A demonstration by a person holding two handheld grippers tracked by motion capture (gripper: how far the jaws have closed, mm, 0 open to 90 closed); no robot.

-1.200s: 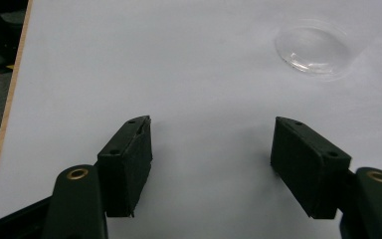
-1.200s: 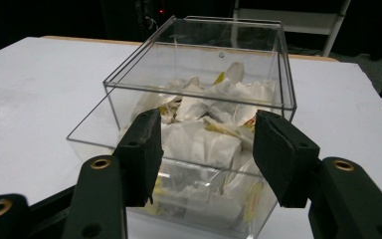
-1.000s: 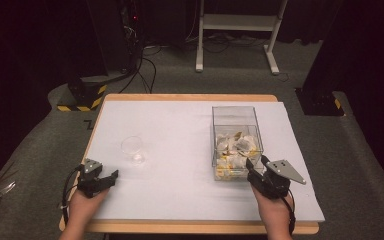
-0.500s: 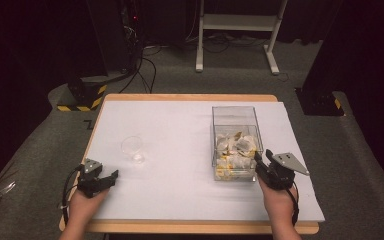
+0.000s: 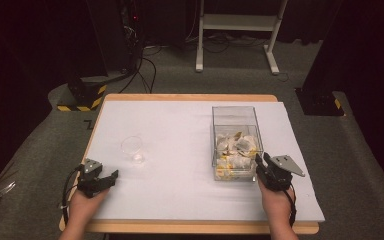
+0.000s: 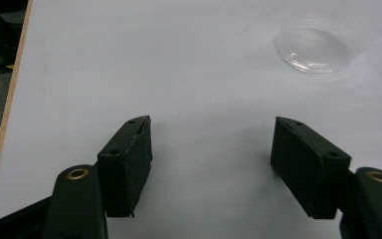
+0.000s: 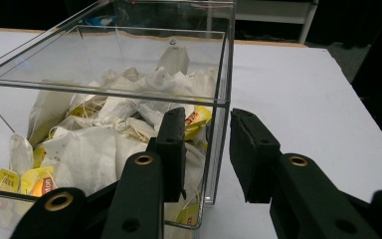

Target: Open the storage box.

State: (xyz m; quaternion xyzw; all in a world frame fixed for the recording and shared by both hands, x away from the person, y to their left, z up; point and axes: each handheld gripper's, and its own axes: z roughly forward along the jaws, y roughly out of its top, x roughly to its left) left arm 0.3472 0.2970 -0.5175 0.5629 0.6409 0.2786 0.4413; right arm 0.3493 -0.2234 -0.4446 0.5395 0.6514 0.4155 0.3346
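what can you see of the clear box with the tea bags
The clear box is a lidless, rectangular, see-through plastic bin standing upright on the white table, right of centre. Its lower half holds a loose pile of white tea bags with yellow tags. The right gripper straddles its near right corner wall.

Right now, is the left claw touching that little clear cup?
Apart. In the left gripper view, the open left claw sits well short of the clear cup, with bare white table between them.
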